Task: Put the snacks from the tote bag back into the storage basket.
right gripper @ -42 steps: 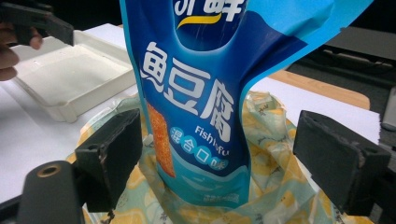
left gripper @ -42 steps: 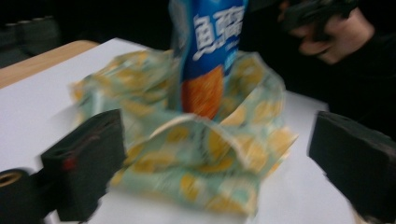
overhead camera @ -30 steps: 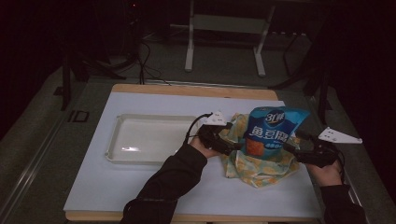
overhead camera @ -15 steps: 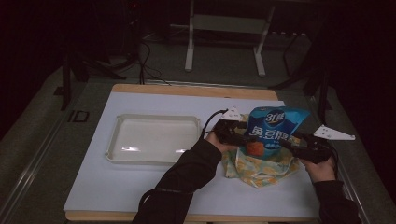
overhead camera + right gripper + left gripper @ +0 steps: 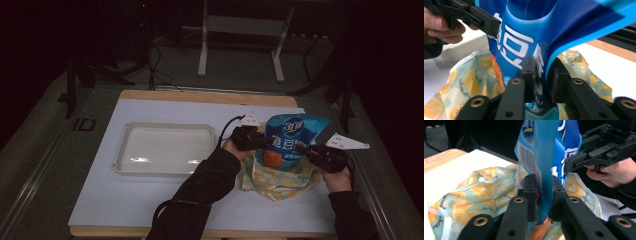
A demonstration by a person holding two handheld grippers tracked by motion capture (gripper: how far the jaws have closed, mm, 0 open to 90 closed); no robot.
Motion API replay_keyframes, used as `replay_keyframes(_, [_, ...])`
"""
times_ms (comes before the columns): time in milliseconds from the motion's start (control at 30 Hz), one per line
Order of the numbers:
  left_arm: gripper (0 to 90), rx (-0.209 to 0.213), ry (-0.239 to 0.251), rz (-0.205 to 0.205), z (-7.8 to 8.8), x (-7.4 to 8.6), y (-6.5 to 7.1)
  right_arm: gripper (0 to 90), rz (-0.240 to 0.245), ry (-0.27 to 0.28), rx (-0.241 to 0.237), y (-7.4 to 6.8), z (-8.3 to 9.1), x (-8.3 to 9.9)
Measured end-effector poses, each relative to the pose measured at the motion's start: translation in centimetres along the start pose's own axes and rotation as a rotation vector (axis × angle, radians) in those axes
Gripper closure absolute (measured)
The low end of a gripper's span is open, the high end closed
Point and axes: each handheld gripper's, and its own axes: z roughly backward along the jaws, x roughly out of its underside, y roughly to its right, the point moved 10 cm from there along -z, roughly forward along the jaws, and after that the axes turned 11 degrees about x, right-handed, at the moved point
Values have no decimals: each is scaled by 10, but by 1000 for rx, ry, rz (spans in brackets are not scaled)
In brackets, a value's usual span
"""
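High view: blue snack bag [image 5: 292,140] upright on the white table [image 5: 150,200], over a lemon-print bag [image 5: 277,177], right of an empty cream tray [image 5: 165,149], pinched between left hand-held gripper [image 5: 262,141] and right hand-held gripper [image 5: 301,148], both jaw pairs just closed. Left gripper view: left hand-held gripper [image 5: 543,195] clamped on the blue bag's side seam [image 5: 541,157], lemon-print bag [image 5: 481,187] beneath. Right gripper view: right hand-held gripper [image 5: 541,72] clamped on a fold of the blue bag [image 5: 524,50].
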Motion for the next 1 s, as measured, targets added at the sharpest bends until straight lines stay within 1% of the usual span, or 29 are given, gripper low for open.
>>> replay_keyframes(33, [845,-7,-7,1,-1,-1,0,828,10,3,6,-1,0,-1])
replay_keyframes(67, [852,-7,-7,1,-1,-1,0,828,10,3,6,-1,0,-1])
replay_keyframes(100, [859,-11,-15,-1,-1,-1,0,861,19,-1,14,-1,1,-3])
replay_keyframes(133, [859,-23,-18,-3,-2,-2,-1,861,19,-1,14,-1,1,-3])
replay_keyframes(167, [869,-30,-19,3,-2,-2,0,873,25,0,27,-1,1,-3])
replay_keyframes(200, [872,-30,-19,3,-2,-2,0,873,25,0,27,-1,1,-3])
replay_keyframes(233, [875,-33,-19,7,-2,-3,0,876,24,-2,32,-2,1,-4])
replay_keyframes(267, [876,-27,-10,26,-2,-4,0,878,19,1,31,-1,2,-4])
replay_keyframes(300, [877,-27,-17,15,-1,-6,1,878,17,7,32,-1,2,-6])
replay_keyframes(333, [878,-38,-14,11,-1,-8,2,878,10,11,29,0,3,-7])
replay_keyframes(367, [880,-36,-12,17,0,-10,2,879,9,14,32,0,5,-9])
replay_keyframes(400, [880,-36,-7,9,1,-14,4,879,17,19,43,1,6,-11])
replay_keyframes(433, [881,-36,-7,9,1,-14,4,879,17,19,43,1,6,-11])
replay_keyframes(467, [882,-32,-5,3,2,-21,6,880,18,33,48,1,11,-19])
replay_keyframes(533, [882,-32,2,0,4,-29,9,882,22,39,45,2,16,-25])
replay_keyframes(567, [884,-35,-1,-15,6,-33,11,883,23,44,49,3,17,-28])
replay_keyframes(600, [885,-31,2,-5,7,-37,12,885,18,49,43,3,20,-32])
replay_keyframes(667, [886,-34,-5,-20,10,-43,15,886,28,55,45,3,24,-38])
replay_keyframes(700, [886,-24,-1,-15,12,-47,17,887,34,56,43,2,26,-41])
replay_keyframes(733, [887,-24,-1,-15,12,-47,17,887,34,56,43,2,26,-41])
replay_keyframes(767, [887,-25,-2,-18,14,-50,18,887,34,57,38,1,30,-49])
replay_keyframes(833, [887,-30,-13,-20,19,-56,20,887,38,50,45,0,32,-54])
replay_keyframes(867, [887,-30,-16,-26,21,-59,22,887,38,50,42,-1,33,-57])
replay_keyframes(900, [888,-29,-15,-19,24,-61,22,887,38,49,40,-2,34,-59])
replay_keyframes(933, [888,-32,-17,-26,25,-62,23,888,29,54,36,-3,35,-62])
replay_keyframes(967, [888,-36,-23,-36,28,-64,25,888,44,56,39,-4,36,-64])
replay_keyframes(1000, [888,-36,-23,-36,28,-64,25,888,44,56,39,-4,36,-64])
